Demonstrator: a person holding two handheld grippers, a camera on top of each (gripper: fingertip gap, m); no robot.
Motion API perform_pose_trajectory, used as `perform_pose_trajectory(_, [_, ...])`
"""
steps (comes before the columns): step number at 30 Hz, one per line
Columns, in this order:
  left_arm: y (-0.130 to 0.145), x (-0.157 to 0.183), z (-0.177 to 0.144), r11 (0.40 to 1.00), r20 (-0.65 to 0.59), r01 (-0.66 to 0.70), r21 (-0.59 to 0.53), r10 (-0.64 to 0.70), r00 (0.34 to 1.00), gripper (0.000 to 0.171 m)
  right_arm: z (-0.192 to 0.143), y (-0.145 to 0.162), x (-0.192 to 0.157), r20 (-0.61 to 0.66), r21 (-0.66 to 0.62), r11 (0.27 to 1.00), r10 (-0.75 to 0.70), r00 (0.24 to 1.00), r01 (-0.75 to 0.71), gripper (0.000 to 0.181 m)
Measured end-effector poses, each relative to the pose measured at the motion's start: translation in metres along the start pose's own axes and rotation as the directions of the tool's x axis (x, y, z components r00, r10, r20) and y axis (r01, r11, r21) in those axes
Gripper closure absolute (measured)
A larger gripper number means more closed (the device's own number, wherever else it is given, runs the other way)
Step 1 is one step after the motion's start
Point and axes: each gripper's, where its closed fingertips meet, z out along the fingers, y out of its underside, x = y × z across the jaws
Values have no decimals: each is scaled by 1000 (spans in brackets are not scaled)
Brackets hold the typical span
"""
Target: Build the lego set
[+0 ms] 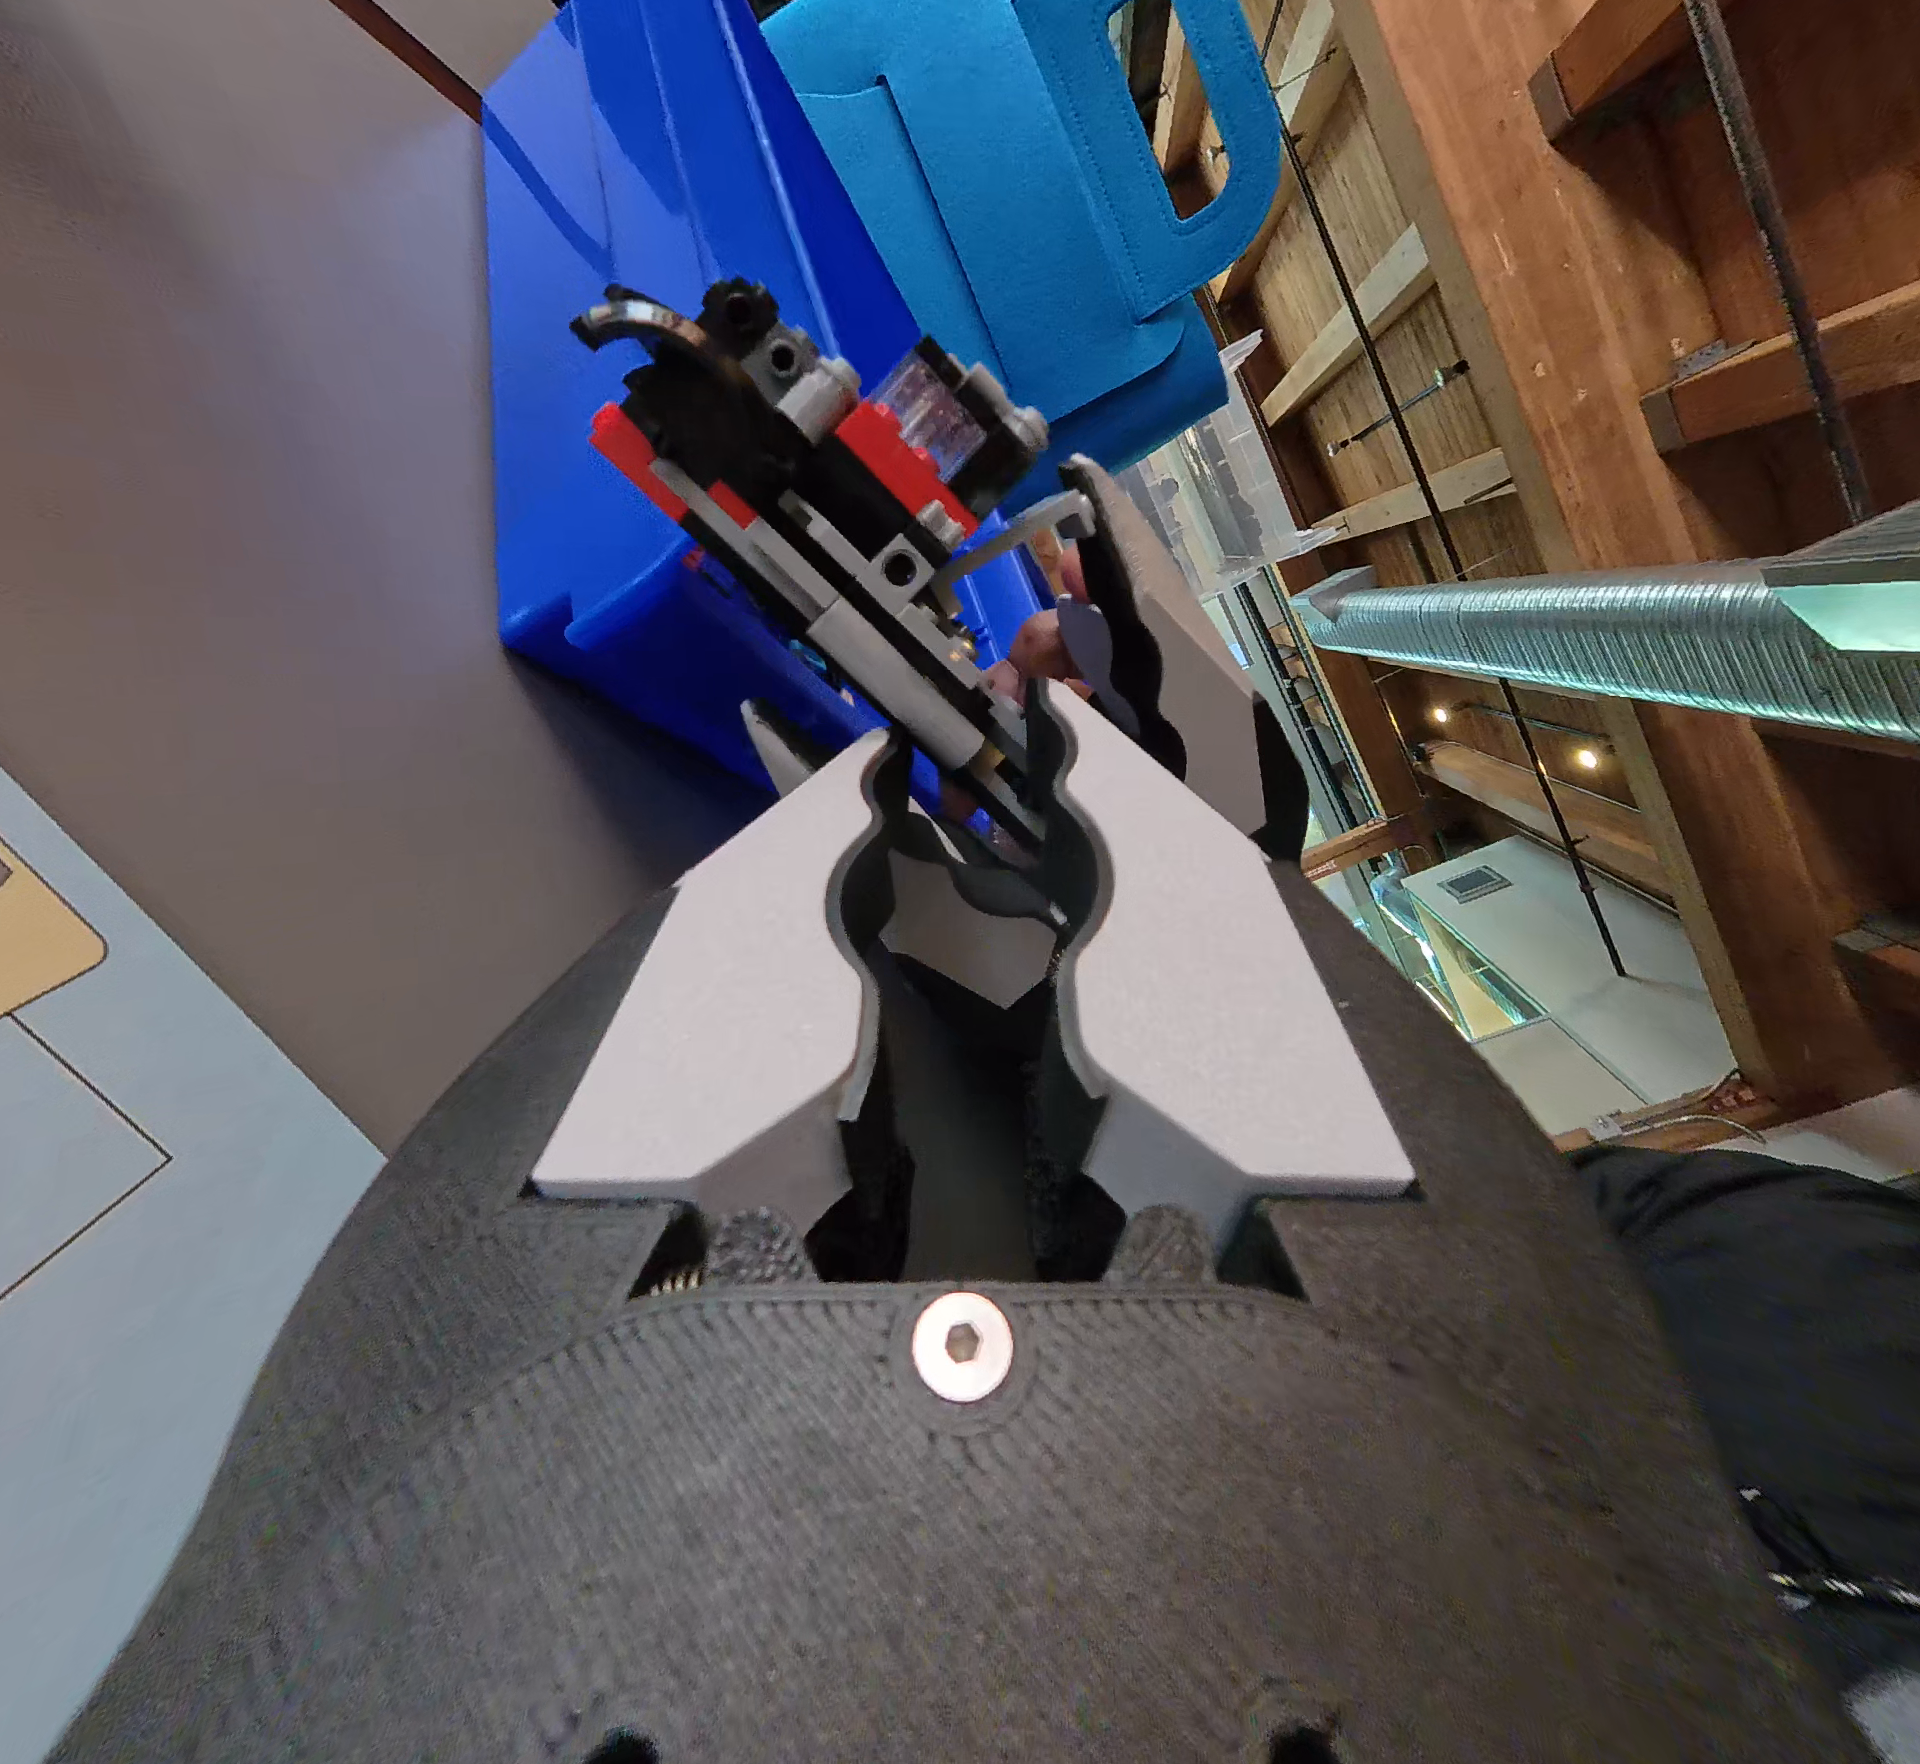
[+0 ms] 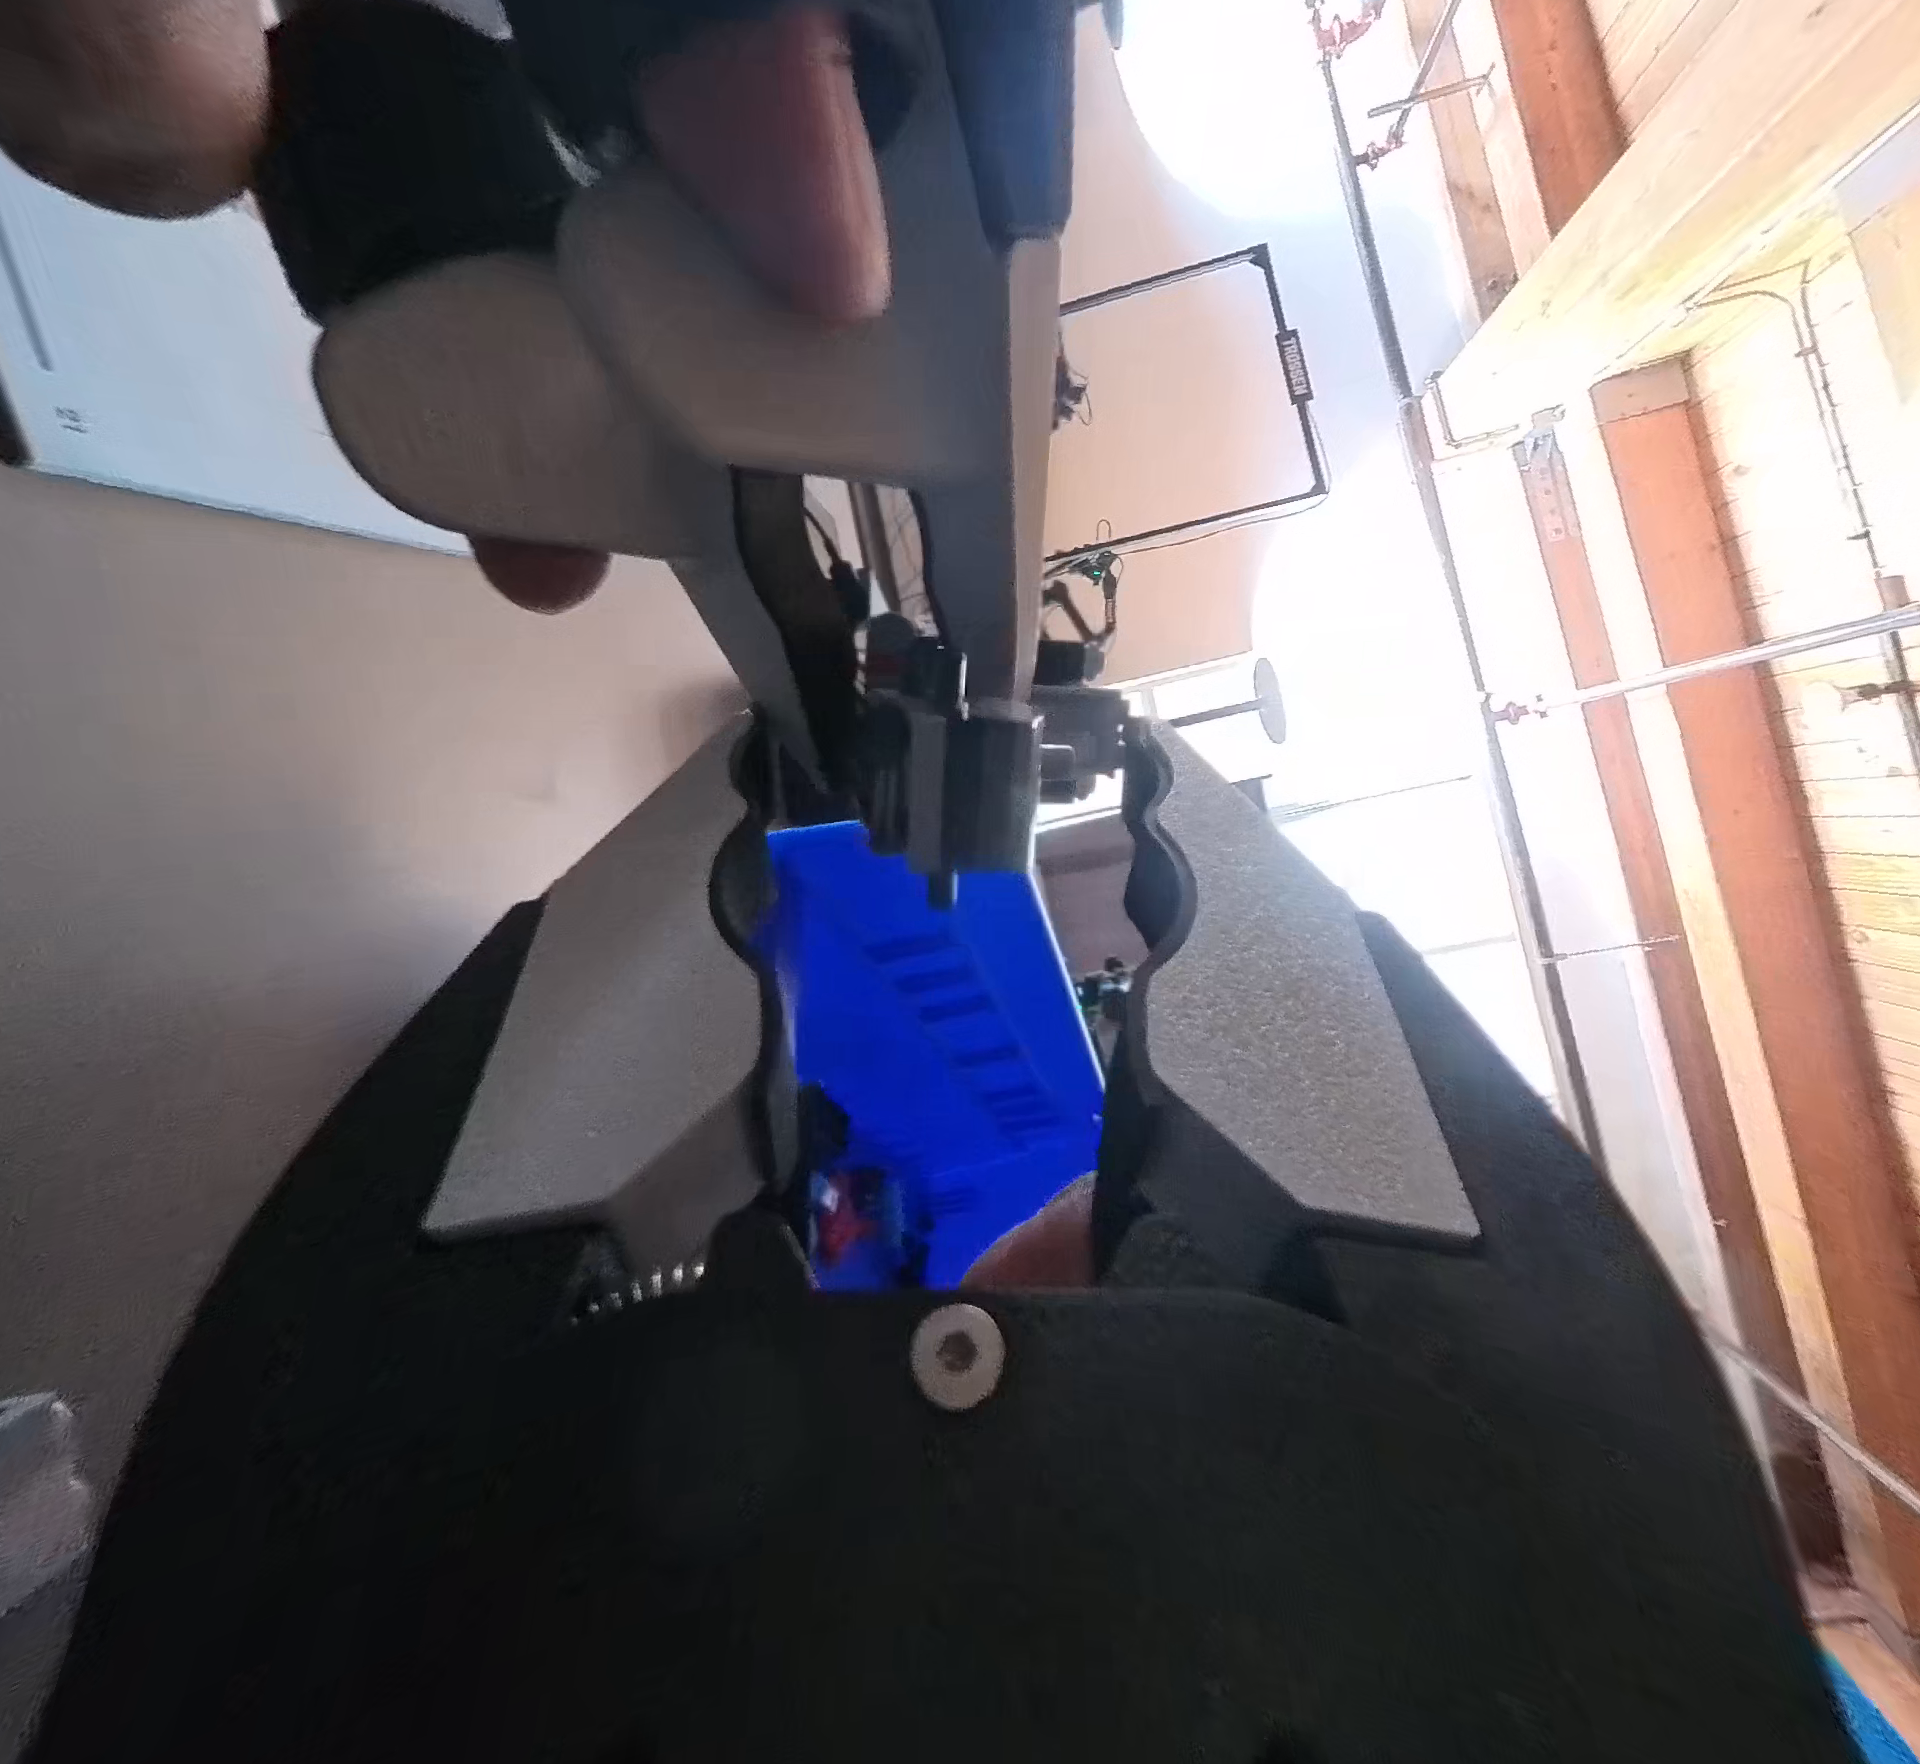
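Note:
My left gripper [image 1: 966,738] is shut on a partly built lego model [image 1: 821,457] of black, grey, red and clear bricks, held up in the air with the model sticking out past the fingertips. A small grey angled piece [image 1: 1023,535] juts from the model's right side. My right gripper [image 2: 945,738] is open, its fingers spread wide on either side of the model [image 2: 945,779]. In the right wrist view the left gripper [image 2: 914,706] comes in from above. One right finger [image 1: 1164,592] shows beside the model in the left wrist view.
A blue plastic bin [image 1: 582,364] sits on the grey table behind the model; it holds loose lego bits [image 2: 852,1205]. A light blue felt bag [image 1: 997,187] stands behind the bin. A printed sheet [image 1: 62,1039] lies at the left. A hand [image 2: 769,156] grips the left gripper. The grippers are tip to tip, or close to it.

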Motion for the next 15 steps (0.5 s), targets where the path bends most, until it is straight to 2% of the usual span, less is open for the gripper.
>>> perform_pose_trajectory(15, [-8, 7, -2, 998, -3, -46, 40, 46, 999, 145, -3, -5, 11, -108, 4, 995, -96, 990, 97, 117])
